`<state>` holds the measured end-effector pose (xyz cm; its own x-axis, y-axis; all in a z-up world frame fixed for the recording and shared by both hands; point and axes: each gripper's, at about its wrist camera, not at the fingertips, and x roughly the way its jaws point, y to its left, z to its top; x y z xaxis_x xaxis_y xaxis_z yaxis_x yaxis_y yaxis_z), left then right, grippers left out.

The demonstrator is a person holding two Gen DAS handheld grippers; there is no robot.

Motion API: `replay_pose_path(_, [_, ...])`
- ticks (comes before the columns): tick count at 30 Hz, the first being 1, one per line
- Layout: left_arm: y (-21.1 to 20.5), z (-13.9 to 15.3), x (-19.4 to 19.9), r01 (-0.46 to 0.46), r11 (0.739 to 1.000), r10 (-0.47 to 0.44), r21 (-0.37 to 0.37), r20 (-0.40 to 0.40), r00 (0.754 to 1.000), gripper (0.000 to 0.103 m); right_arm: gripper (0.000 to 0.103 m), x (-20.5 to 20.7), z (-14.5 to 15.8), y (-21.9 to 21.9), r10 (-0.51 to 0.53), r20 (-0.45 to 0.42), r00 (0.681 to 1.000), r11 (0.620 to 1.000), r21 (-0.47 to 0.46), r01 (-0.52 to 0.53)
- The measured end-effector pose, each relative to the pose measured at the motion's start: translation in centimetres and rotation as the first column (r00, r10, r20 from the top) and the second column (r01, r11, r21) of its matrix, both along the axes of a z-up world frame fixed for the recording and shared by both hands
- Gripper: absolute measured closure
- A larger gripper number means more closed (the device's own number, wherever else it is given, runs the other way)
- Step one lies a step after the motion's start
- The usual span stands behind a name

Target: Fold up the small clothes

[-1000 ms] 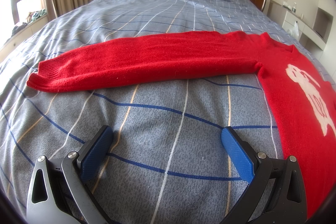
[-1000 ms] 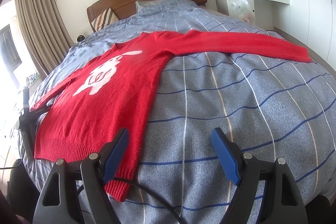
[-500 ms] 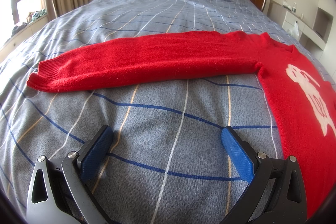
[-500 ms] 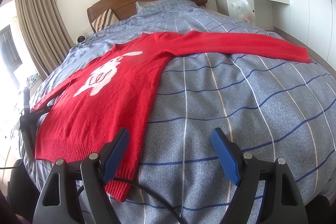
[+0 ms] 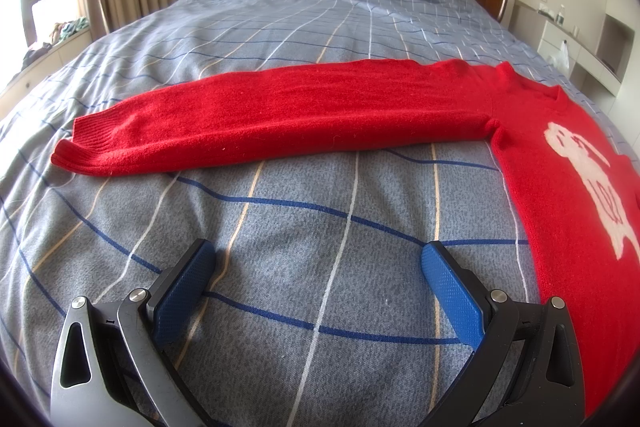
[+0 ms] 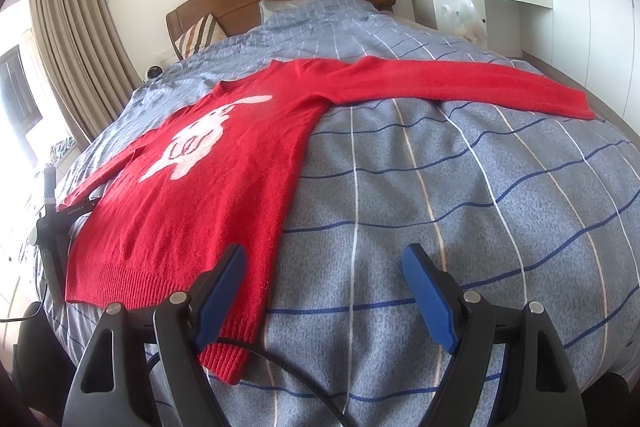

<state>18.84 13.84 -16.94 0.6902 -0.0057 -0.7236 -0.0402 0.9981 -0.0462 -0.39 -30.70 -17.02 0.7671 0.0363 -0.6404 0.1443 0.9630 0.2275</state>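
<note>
One sweater [image 6: 208, 195] lies flat and face up on the bed [image 5: 304, 267], both sleeves spread out to the sides, nothing folded yet. Judged from that, the first fold is a sleeve across the sweater's chest. Left of the sweater, the left claw [image 5: 318, 267] hangs wide open and empty over bare cover; the left cuff [image 5: 86, 143] lies farthest from the sweater's body. The right claw [image 6: 322, 269], just as wide and empty, sits beside the sweater's hem. Pinch each cuff shallowly, lift low, and avoid catching the cover.

Left tool [image 5: 318, 259] jaws wide apart, nothing between pads, angled downward. Right tool [image 6: 322, 261] same: jaws spread wide, empty, angled downward.
</note>
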Motion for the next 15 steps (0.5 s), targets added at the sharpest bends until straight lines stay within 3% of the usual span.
replay_pose_path(15, [0.00, -0.01, -0.01, 0.000, 1.000, 0.000, 0.000, 0.000, 1.000, 0.000, 0.023, 0.07, -0.16, -0.16, 0.000, -0.005, 1.000, 1.000, 0.004, 0.000])
